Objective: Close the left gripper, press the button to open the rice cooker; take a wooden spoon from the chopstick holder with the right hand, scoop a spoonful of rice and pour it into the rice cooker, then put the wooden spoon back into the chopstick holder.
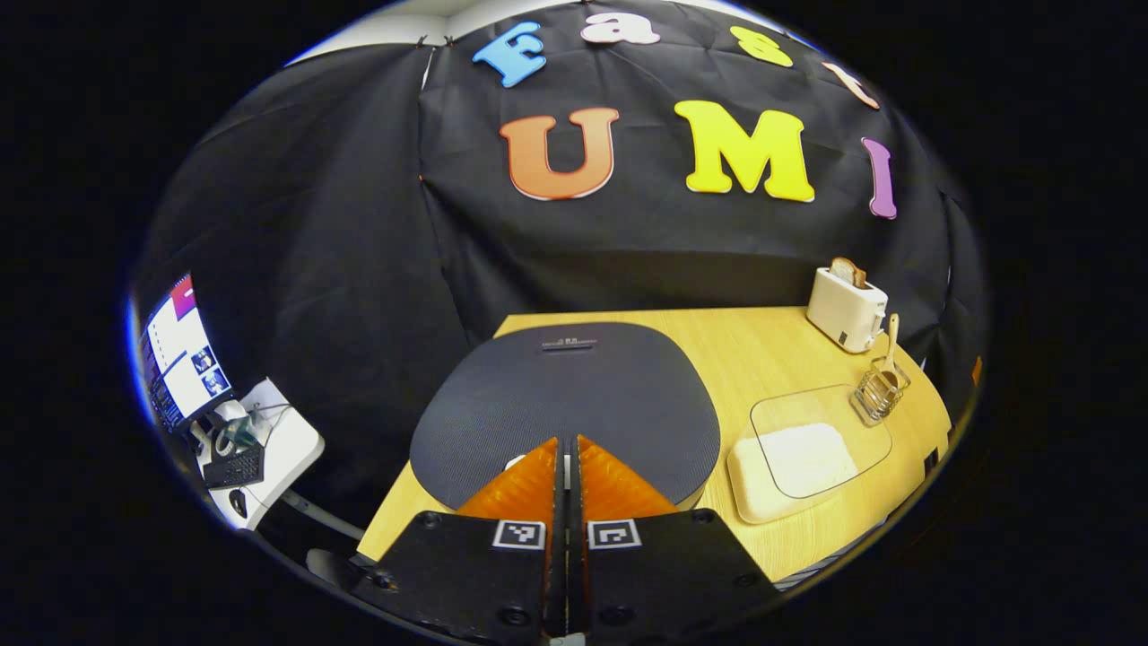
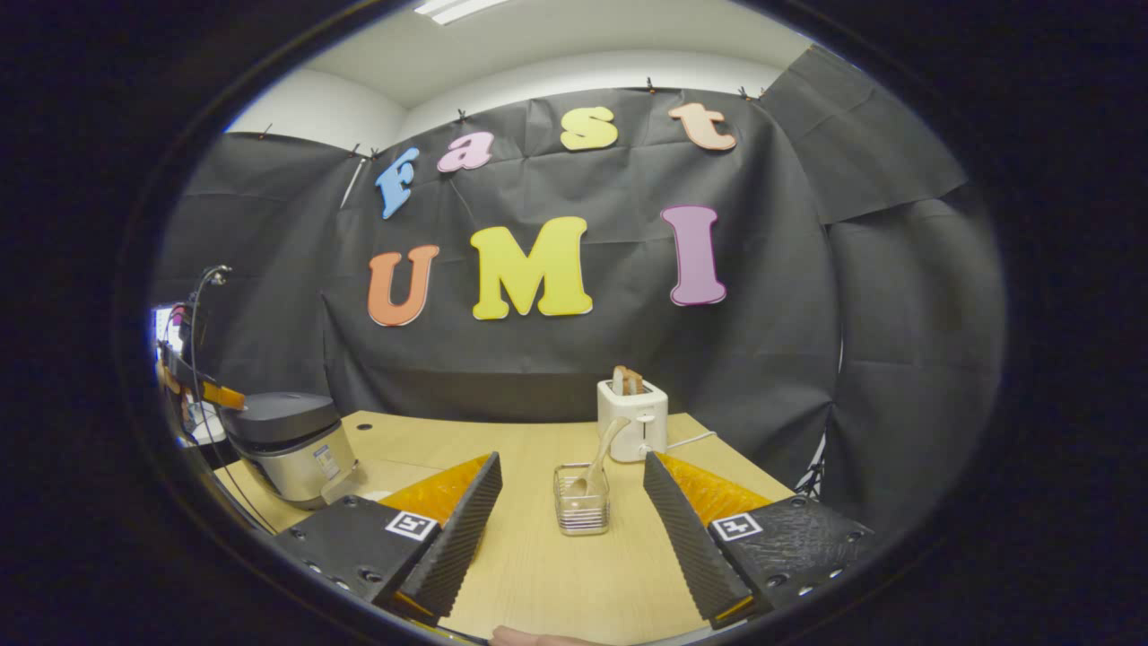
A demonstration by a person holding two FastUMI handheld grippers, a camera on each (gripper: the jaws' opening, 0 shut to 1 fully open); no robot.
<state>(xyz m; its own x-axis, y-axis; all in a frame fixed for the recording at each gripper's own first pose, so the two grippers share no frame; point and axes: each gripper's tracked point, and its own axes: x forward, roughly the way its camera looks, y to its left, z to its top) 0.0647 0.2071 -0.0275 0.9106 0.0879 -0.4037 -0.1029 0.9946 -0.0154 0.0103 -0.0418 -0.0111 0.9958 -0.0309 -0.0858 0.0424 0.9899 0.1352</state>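
Two fingers (image 1: 567, 467) pressed together above rice cooker (image 1: 574, 395); right fingers (image 2: 664, 502) spread, toaster (image 2: 632, 417) behind chopstick holder (image 2: 581, 511).

Black cloth wall (image 2: 574, 359) w/ white ceiling (image 2: 574, 45) above, wooden table (image 2: 538, 556), side desk w/ monitor (image 1: 184, 350).

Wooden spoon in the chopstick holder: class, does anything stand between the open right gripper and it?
Nothing visible does. The right gripper is open, and the wooden spoon stands in the chopstick holder straight ahead, with bare table between. The toaster is behind it.
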